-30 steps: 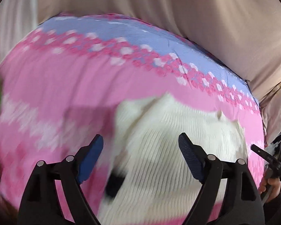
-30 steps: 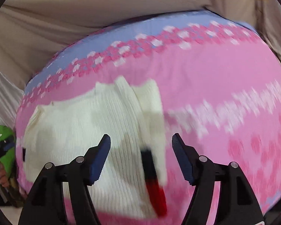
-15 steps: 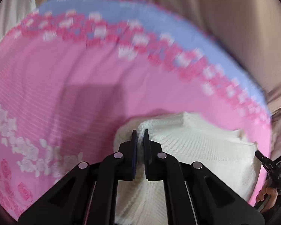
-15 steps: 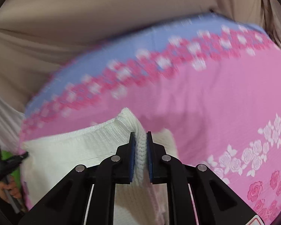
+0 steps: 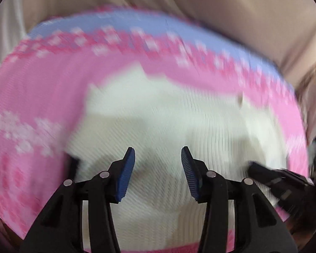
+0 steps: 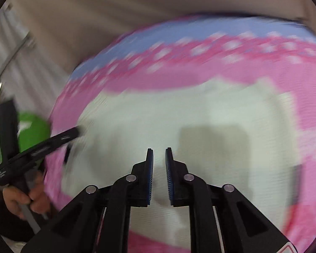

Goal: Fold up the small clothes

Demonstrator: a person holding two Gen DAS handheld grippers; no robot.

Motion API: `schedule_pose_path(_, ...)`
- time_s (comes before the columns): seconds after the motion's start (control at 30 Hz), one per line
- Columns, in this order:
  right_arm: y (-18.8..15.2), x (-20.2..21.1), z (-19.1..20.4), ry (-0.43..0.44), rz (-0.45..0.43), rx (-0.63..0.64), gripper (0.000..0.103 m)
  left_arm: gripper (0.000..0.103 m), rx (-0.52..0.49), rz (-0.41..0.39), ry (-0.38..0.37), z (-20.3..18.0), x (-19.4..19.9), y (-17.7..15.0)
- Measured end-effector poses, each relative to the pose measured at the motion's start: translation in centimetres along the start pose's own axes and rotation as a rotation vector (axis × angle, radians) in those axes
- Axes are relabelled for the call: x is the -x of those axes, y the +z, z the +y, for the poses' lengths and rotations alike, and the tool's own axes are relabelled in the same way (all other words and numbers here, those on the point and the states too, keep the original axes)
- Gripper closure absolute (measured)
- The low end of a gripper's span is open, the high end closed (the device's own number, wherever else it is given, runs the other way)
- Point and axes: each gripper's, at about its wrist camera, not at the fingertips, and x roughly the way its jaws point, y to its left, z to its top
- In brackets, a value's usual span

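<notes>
Over white knit garment (image 5: 200,126) — both hand-held grippers released (right narrower) | pink cloth (image 5: 42,88) borders it

Behind my work surface hung a beige curtain (image 5: 231,16), falling in soft folds across the top of both views. The pink flowered cloth (image 5: 42,88) with its blue border (image 6: 179,31) covered the surface. At my far left, pale ribbed fabric (image 6: 16,67) and a thin metal rod (image 6: 14,50) showed, blurred.
</notes>
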Motion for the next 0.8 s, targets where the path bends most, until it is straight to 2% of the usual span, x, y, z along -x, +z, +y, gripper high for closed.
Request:
schedule_pose_path(0.07,-1.0,-3.3,2.1,-0.002,0.071,0.085,0.097,0.059,-0.009,0.028,0.080,0.6,-1.5,-0.9)
schedule_pose_path(0.13,-1.6,-4.4,1.2,-0.060,0.099,0.107,0.103,0.064,0.048,0.021,0.064,3.3,-1.2,-1.4)
schedule_pose_path(0.17,-1.7,-3.7,-0.4,-0.071,0.085,0.075,0.103,0.066,0.077,0.022,0.057,4.5,-0.9,-1.5)
schedule_pose_path(0.23,-2.2,-0.6,-6.0,-0.107,0.037,-0.087,0.103,0.081,0.117,0.019,0.019,6.5,-0.5,-2.0)
schedule_pose_path(0.27,-2.8,1.0,-8.6,-0.128,0.009,-0.156,0.103,0.085,0.126,0.017,0.009,7.3,-0.4,-2.3)
schedule_pose_path(0.3,-3.3,2.2,-11.0,-0.187,-0.010,-0.213,0.103,0.090,0.125,0.016,0.003,7.6,-0.3,-2.5)
schedule_pose_path(0.37,-5.3,4.9,-16.4,-0.242,-0.038,-0.351,0.103,0.088,0.141,0.005,-0.015,7.4,0.6,-2.5)
schedule_pose_path(0.4,-5.9,6.0,-18.0,-0.202,-0.052,-0.403,0.103,0.083,0.142,-0.016,-0.019,7.0,1.3,-2.4)
schedule_pose_path(0.43,-5.9,6.9,-18.3,-0.195,-0.065,-0.423,0.103,0.067,0.128,-0.059,-0.015,6.6,2.3,-1.9)
schedule_pose_path(0.47,-5.3,7.7,-17.9,-0.218,-0.087,-0.409,0.100,0.057,0.112,-0.102,-0.001,6.2,3.0,-1.2)
schedule_pose_path(0.5,-4.3,8.3,-17.1,-0.234,-0.112,-0.371,0.094,0.038,0.102,-0.131,0.015,6.1,3.3,-0.3)
schedule_pose_path(0.53,-2.9,8.7,-16.2,-0.245,-0.142,-0.329,0.085,0.030,0.098,-0.159,0.055,6.2,3.3,1.1)
schedule_pose_path(0.57,-1.2,8.7,-15.6,-0.256,-0.165,-0.303,0.068,0.029,0.102,-0.171,0.084,6.5,3.0,2.0)
schedule_pose_path(0.6,0.5,8.2,-15.4,-0.259,-0.178,-0.289,0.057,0.029,0.111,-0.174,0.107,7.0,2.2,3.1)
schedule_pose_path(0.63,1.8,7.5,-15.5,-0.265,-0.178,-0.282,0.045,0.031,0.128,-0.157,0.127,7.6,1.2,4.0)
schedule_pose_path(0.67,3.1,6.5,-16.0,-0.277,-0.170,-0.280,0.045,0.034,0.157,-0.120,0.143,8.4,-0.2,4.8)
schedule_pose_path(0.7,3.9,5.3,-16.5,-0.284,-0.148,-0.285,0.045,0.045,0.190,-0.080,0.142,9.3,-1.7,5.4)
schedule_pose_path(0.73,4.9,3.4,-17.2,-0.283,-0.098,-0.302,0.048,0.062,0.207,-0.050,0.137,9.8,-2.7,5.5)
schedule_pose_path(0.77,5.1,2.1,-17.4,-0.270,-0.063,-0.317,0.069,0.070,0.225,-0.020,0.103,10.3,-3.7,5.6)
schedule_pose_path(0.8,5.2,1.0,-17.6,-0.248,-0.036,-0.321,0.086,0.077,0.236,-0.026,0.076,10.4,-3.8,5.6)
